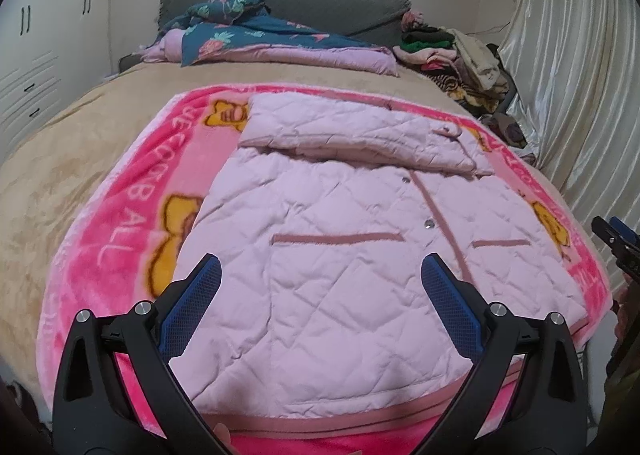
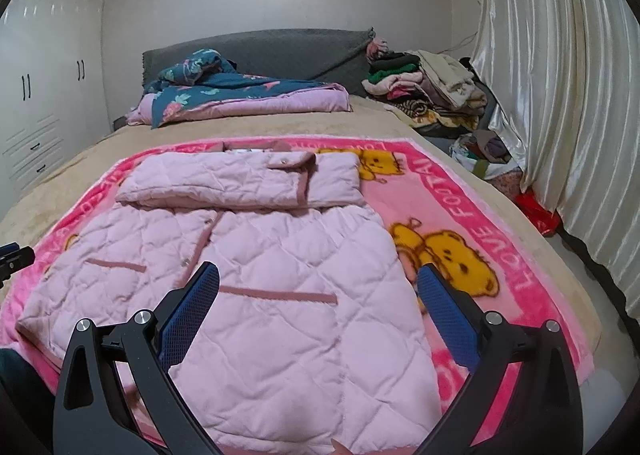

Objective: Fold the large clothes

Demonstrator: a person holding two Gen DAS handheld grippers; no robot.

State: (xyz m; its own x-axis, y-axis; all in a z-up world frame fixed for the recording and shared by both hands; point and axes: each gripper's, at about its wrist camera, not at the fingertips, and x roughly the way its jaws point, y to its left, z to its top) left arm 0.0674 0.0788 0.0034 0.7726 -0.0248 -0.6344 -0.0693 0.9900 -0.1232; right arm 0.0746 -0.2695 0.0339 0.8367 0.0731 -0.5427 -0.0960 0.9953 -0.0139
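Note:
A light pink quilted jacket [image 1: 332,239] lies front up on a bright pink bear-print blanket [image 1: 120,239] on the bed. Both sleeves are folded across its upper part [image 1: 352,131]. It also shows in the right wrist view [image 2: 280,295], with the folded sleeves [image 2: 240,183] at the far end. My left gripper [image 1: 320,275] is open and empty, hovering above the jacket's lower left half. My right gripper [image 2: 318,287] is open and empty above the jacket's lower right half; its tip shows at the right edge of the left wrist view [image 1: 616,239].
A folded blue floral and pink quilt [image 2: 240,95] lies by the grey headboard [image 2: 280,51]. A pile of clothes [image 2: 424,87] sits at the bed's far right corner. White curtains [image 2: 560,95] hang on the right, white wardrobes [image 2: 44,95] stand on the left.

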